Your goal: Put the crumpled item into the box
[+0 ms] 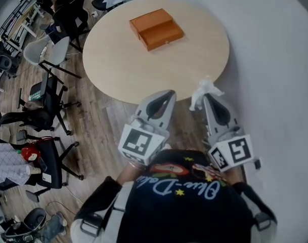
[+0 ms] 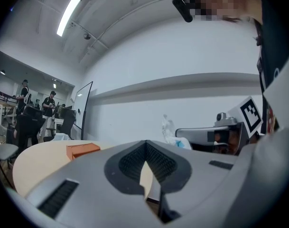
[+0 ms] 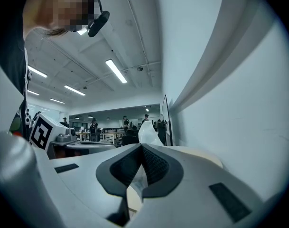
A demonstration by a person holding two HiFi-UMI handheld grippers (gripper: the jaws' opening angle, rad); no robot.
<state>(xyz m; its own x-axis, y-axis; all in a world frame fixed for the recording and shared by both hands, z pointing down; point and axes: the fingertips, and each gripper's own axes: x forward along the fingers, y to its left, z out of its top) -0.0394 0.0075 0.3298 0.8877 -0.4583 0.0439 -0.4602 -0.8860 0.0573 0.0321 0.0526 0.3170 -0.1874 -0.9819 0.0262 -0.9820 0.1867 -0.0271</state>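
Observation:
An orange box point(image 1: 156, 28) lies on the far side of the round beige table point(image 1: 123, 75); in the left gripper view the box point(image 2: 82, 150) shows low at the left. My right gripper point(image 1: 204, 97) is shut on a white crumpled item point(image 1: 205, 90) at the table's near edge, and the item sticks up past the tips. The same crumpled item point(image 3: 149, 134) rises above my right gripper point(image 3: 142, 147) in its own view. My left gripper point(image 1: 170, 93) is beside it, shut and holding nothing. Both grippers are close to the person's body, well short of the box.
Several black office chairs point(image 1: 47, 110) stand on the wood floor left of the table. A white wall point(image 1: 275, 59) runs along the right side. People point(image 2: 51, 103) stand far off in the room behind the table.

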